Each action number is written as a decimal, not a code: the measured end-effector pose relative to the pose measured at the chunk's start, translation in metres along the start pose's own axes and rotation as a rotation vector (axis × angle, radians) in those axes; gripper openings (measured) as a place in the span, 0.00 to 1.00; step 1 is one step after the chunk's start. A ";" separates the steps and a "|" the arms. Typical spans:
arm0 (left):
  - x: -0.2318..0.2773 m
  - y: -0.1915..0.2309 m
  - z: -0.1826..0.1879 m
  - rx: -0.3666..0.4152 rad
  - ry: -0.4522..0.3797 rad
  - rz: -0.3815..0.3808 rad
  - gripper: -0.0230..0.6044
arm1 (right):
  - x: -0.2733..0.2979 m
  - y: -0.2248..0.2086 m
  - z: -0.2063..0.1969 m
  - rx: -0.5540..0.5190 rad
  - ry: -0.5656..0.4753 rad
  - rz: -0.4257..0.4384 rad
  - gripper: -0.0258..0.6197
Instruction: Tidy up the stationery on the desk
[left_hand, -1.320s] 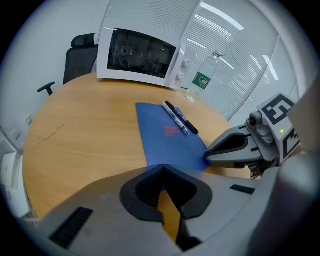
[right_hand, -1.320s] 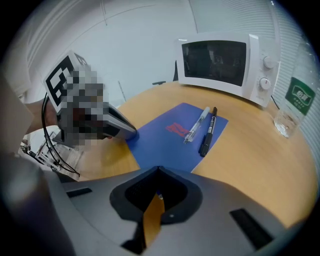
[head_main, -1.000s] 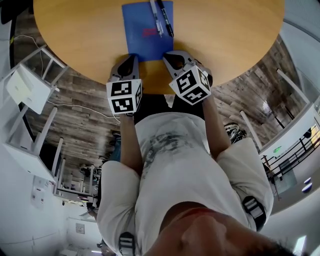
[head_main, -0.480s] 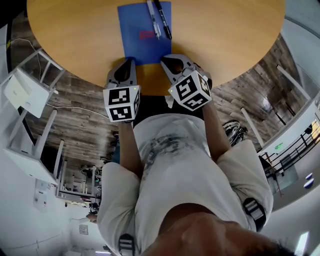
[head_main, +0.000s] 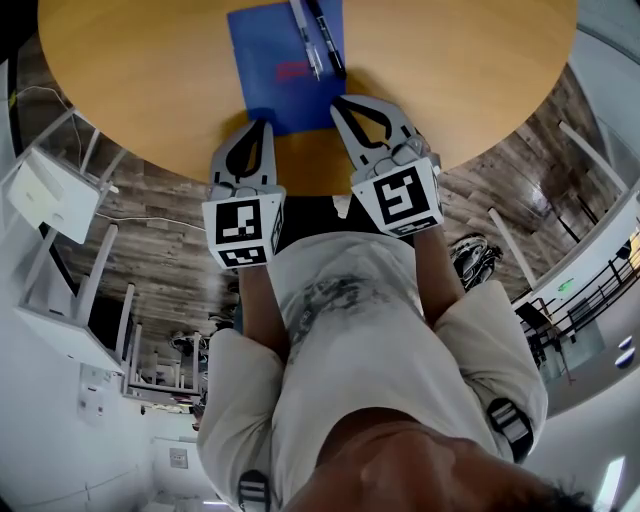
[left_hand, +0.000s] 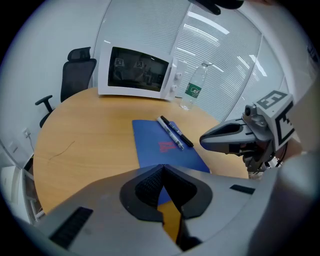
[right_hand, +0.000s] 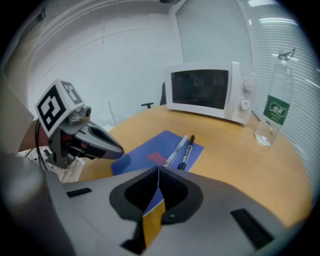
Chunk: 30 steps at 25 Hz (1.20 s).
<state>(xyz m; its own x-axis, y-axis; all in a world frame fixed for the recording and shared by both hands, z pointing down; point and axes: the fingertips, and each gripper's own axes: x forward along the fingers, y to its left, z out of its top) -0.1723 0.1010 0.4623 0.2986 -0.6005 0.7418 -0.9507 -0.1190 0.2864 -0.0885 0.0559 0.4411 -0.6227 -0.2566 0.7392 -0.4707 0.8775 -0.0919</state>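
- Lying on the round wooden table (head_main: 470, 70) in the upper middle of the head view, one blue folder (head_main: 272, 55) is being shown. Two pens are resting side by side on its right part: one pale pen (head_main: 305, 35) and one black pen (head_main: 328, 38).
- One microwave (left_hand: 137, 72) and one clear bottle (left_hand: 194, 85) are being shown at the table's far side in the left gripper view. One office chair (left_hand: 75, 75) is being shown at the upper left.
- Two grippers are being held side by side, pointing up the head view. The left gripper (head_main: 263, 124) is being kept at the folder's lower left corner, and the right gripper (head_main: 338, 100) at its lower right part, just below the pens.
- The jaws of both grippers are being pressed together at the tips, and nothing is being gripped between them.
- The folder's lower edge is being shown close to the table's near rim, while broad bare wood is being left at either side of it.
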 end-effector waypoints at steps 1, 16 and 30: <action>0.001 -0.002 0.003 0.008 -0.013 -0.007 0.05 | 0.001 -0.008 0.004 0.006 -0.014 -0.031 0.14; 0.019 -0.023 0.026 0.063 -0.094 -0.088 0.05 | 0.045 -0.064 0.016 0.022 -0.025 -0.140 0.14; 0.023 -0.019 0.021 0.058 -0.091 -0.087 0.05 | 0.057 -0.067 0.034 0.065 -0.065 -0.107 0.26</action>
<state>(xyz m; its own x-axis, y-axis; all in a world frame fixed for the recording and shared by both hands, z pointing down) -0.1491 0.0729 0.4614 0.3743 -0.6545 0.6569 -0.9254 -0.2183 0.3098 -0.1133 -0.0311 0.4669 -0.6051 -0.3751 0.7022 -0.5748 0.8161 -0.0594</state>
